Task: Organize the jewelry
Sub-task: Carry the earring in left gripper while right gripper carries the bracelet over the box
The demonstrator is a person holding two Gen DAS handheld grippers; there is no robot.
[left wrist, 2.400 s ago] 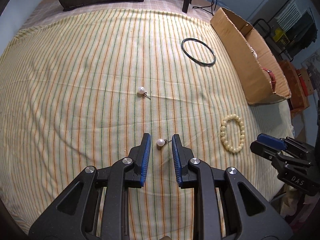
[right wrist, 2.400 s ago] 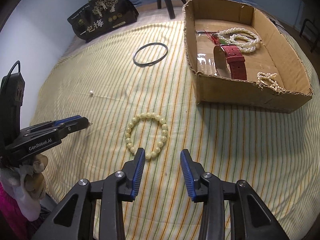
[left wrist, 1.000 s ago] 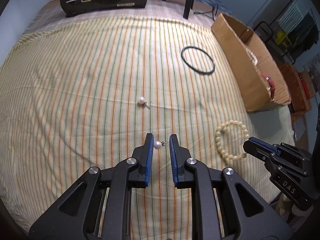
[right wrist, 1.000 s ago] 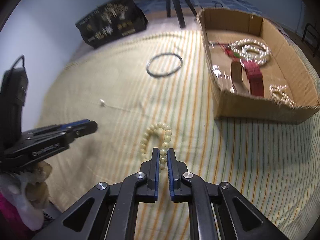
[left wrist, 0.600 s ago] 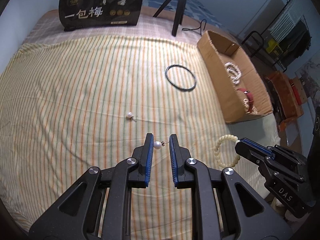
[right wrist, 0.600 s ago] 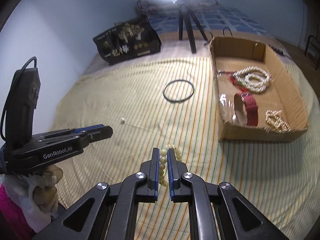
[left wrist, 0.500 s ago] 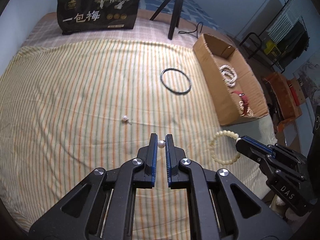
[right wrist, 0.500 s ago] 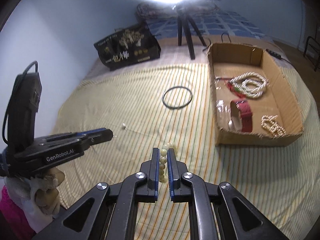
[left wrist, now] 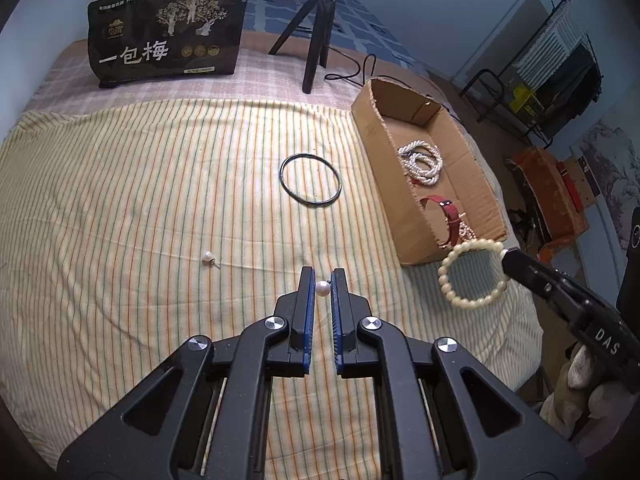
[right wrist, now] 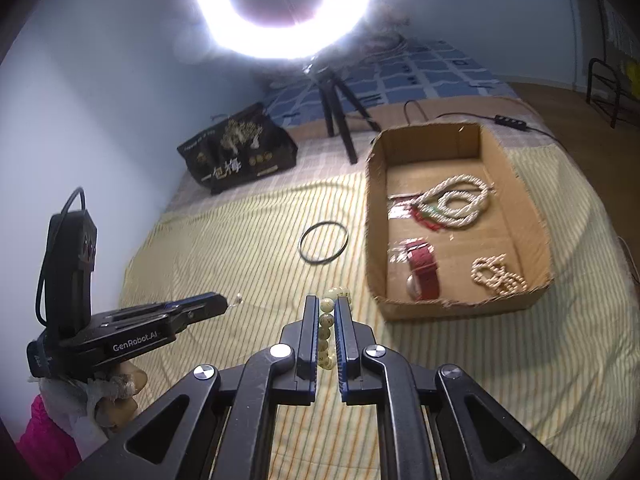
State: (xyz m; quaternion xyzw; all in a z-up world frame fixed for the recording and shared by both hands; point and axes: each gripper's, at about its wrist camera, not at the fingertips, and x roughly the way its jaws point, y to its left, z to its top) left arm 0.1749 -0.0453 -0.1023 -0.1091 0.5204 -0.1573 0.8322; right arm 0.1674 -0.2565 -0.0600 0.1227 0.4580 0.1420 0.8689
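Observation:
My left gripper [left wrist: 322, 278] is shut on a pearl earring [left wrist: 322, 289] and holds it above the striped cloth. My right gripper [right wrist: 327, 307] is shut on a cream bead bracelet [right wrist: 329, 320], held in the air; the bracelet also hangs in the left wrist view [left wrist: 472, 272]. A second pearl earring [left wrist: 208, 257] and a black ring bangle [left wrist: 311, 178] lie on the cloth. An open cardboard box [right wrist: 520, 220] to the right holds pearl necklaces [right wrist: 456, 200], a red watch [right wrist: 422, 270] and a small bead chain [right wrist: 496, 274].
A black printed bag [left wrist: 168, 36] and a tripod [left wrist: 316, 36] with a ring light [right wrist: 286, 4] stand at the far end of the bed. A cable [left wrist: 356, 72] runs behind the box. Racks and boxes [left wrist: 552, 196] stand past the bed's right edge.
Both grippers have risen higher above the cloth with their jewelry. The right one has moved toward the box, carrying the bracelet. The view of the bed has widened.

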